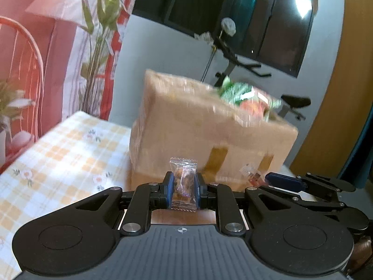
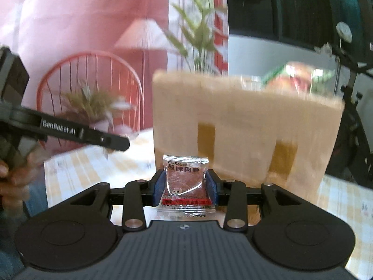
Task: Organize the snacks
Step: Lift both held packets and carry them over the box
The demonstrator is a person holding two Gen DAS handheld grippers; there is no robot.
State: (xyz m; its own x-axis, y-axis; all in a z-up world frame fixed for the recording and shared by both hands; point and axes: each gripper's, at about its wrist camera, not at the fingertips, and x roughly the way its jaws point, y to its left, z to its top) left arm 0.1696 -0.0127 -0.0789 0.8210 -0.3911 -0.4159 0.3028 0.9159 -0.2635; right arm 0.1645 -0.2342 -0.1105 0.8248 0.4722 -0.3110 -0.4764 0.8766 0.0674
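Note:
My left gripper (image 1: 183, 187) is shut on a small clear snack packet (image 1: 183, 184) with brown pieces inside, held upright in front of a cardboard box (image 1: 205, 126). My right gripper (image 2: 185, 186) is shut on a clear packet of reddish dried meat (image 2: 185, 183) with red print, also upright before the same cardboard box (image 2: 244, 126). Green and red snack bags (image 1: 247, 98) stick out of the box top, and the snack bags (image 2: 296, 74) show in the right wrist view too. The right gripper (image 1: 303, 184) shows at the lower right of the left wrist view, with its packet (image 1: 250, 173) partly seen.
The box stands on a table with a yellow checked cloth (image 1: 58, 154). A red wire chair (image 2: 93, 86) and a potted plant (image 2: 93, 107) lie to the left. The left gripper's body (image 2: 58, 128) and a hand (image 2: 11, 175) cross the right view's left side. An exercise bike (image 1: 244, 67) stands behind.

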